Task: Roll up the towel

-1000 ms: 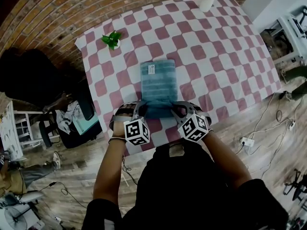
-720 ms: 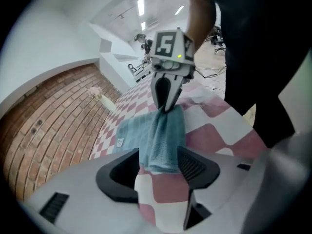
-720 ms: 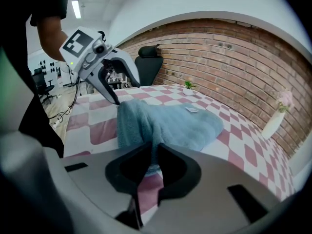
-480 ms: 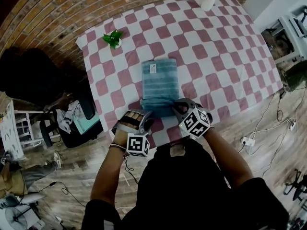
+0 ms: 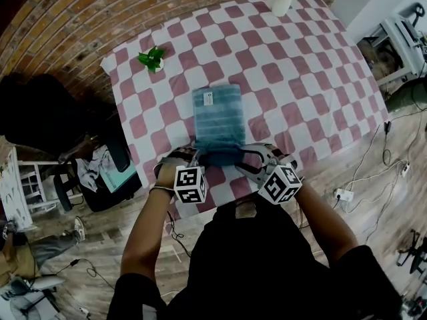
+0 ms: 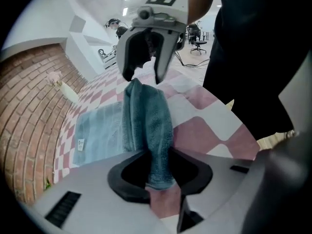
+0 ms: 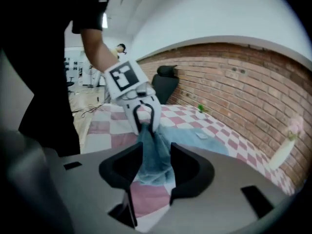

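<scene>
A towel point(image 5: 217, 115) lies lengthwise on the table point(image 5: 313, 72), in the middle of its near half, with its near end at the table's near edge, just in front of the person. Behind it, 2 things stand well apart: a potted plant point(image 5: 152, 59) near the far-left corner and a vase point(image 5: 281, 2) at the far edge to the right. A chair point(image 5: 40, 112) sits left of the table, and a power strip point(image 5: 343, 195) lies on the floor to the right.

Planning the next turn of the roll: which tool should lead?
Probably left: left tool has just been closing on the towel; right tool has just been opening, towel between its jaws.
</scene>
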A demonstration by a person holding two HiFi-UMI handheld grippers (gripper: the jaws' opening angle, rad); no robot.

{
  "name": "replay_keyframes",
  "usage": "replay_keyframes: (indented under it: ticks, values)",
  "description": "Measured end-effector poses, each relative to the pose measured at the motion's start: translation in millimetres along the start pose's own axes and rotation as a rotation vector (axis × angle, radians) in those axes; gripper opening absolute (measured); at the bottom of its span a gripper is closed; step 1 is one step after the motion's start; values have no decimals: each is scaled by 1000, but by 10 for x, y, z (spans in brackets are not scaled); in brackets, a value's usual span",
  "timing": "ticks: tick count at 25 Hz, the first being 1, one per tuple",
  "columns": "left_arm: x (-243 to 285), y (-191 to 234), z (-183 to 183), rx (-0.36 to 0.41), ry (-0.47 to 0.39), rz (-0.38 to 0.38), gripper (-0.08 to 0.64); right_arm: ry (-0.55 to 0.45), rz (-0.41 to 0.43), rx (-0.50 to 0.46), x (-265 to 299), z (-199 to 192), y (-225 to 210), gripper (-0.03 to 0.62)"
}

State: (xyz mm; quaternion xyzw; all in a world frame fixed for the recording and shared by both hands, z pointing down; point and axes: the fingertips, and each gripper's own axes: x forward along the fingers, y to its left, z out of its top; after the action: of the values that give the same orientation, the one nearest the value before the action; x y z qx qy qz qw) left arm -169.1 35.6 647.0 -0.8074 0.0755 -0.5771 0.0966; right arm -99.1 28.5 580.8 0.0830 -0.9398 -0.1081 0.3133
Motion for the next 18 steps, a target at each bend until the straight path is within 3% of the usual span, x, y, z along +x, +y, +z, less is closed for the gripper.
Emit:
replay_keyframes:
  ticks: [4,6,8,11,14,16,18]
  values:
    - [-4,49,15,-50,-21,-75,95,67,109,-294,82,-101,465,185]
    - [-13,38,16,-55,-27,-121,86,144,108,-339,223,-269,482,230]
    - [-36,27,23,-62,-36,-166,78,207,99,-320,340,-414,385,259]
    - [-77,6,51,-81,-58,-220,72,232,101,-269,393,-491,255,249]
    - [-120,-59,87,-125,-90,-268,69,230,121,-167,360,-460,208,125]
    - [-174,-162,121,-153,-107,-316,69,236,185,-87,308,-418,280,102]
    - [-252,-342,169,-180,-115,-401,71,243,314,65,213,-367,460,91]
